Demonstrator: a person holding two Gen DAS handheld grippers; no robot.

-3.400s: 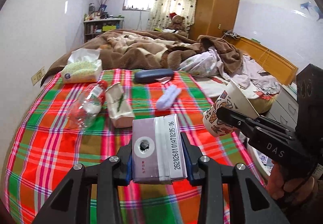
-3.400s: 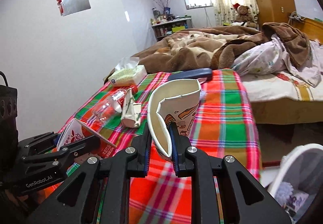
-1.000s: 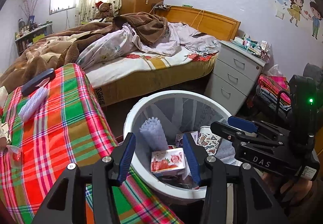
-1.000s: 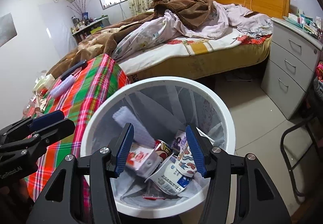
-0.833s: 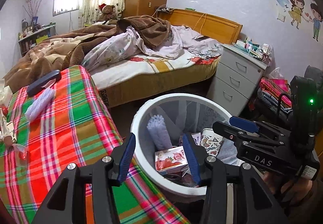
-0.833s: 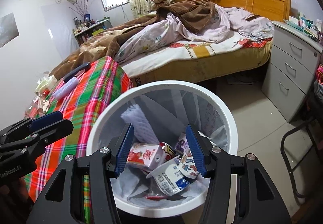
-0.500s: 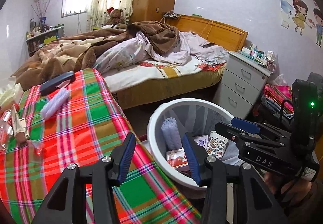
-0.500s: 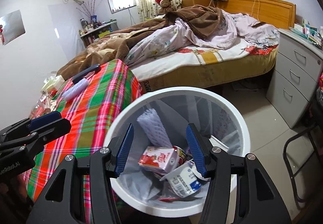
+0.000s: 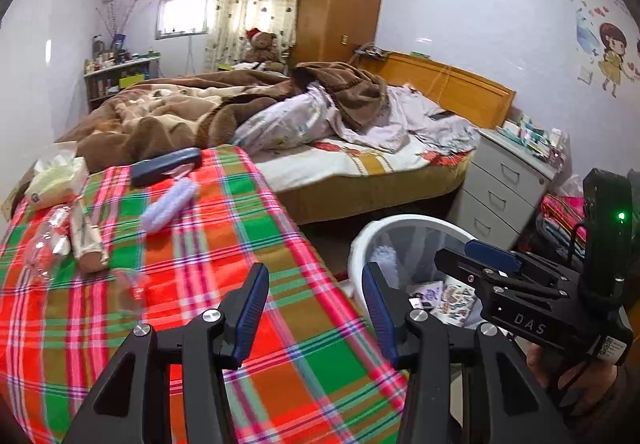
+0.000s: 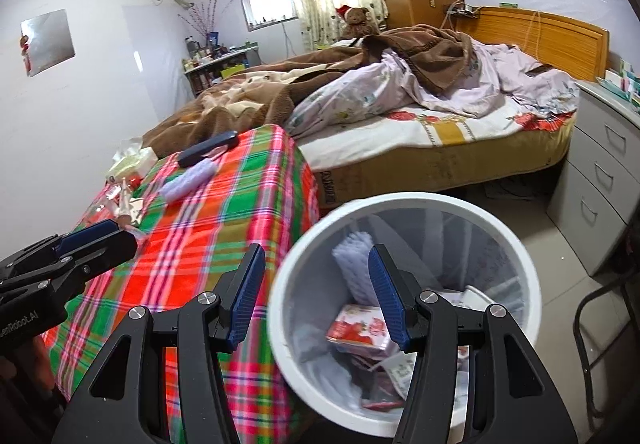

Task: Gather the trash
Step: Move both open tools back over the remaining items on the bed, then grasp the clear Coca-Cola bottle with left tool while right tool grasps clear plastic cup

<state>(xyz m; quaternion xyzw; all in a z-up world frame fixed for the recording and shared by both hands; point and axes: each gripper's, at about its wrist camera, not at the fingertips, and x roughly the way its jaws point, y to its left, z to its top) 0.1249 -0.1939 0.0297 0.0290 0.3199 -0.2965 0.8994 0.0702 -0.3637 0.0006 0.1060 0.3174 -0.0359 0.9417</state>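
Left wrist view: my left gripper (image 9: 314,296) is spread wide with nothing between the blue pads, hanging over the near edge of the plaid tablecloth (image 9: 192,284).
Right wrist view: my right gripper (image 10: 316,292) is just as wide apart and holds nothing; it hangs over the near rim of the white bin (image 10: 400,204).
Bin contents: a red strawberry carton (image 10: 356,328), a pale foam sleeve (image 10: 356,268) leaning on the inner wall, and printed paper scraps lie at the bottom.
Bin position: on the floor, just beside the table's corner, with the bed (image 9: 360,160) behind it.
Trash left on the table: a crushed clear bottle (image 9: 48,244), a folded paper wrapper (image 9: 86,236) touching it, a second foam sleeve (image 9: 170,200), and a small clear scrap (image 9: 130,284) nearer my pads.
Other things there: a tissue pack (image 9: 54,180) and a dark blue case (image 9: 166,166) at the far end; probably not trash.
Step in hand: between drops, I judge, with both grippers free to fetch more.
Next move: swing left over the table, line my pads either side of a piece, close gently on it.
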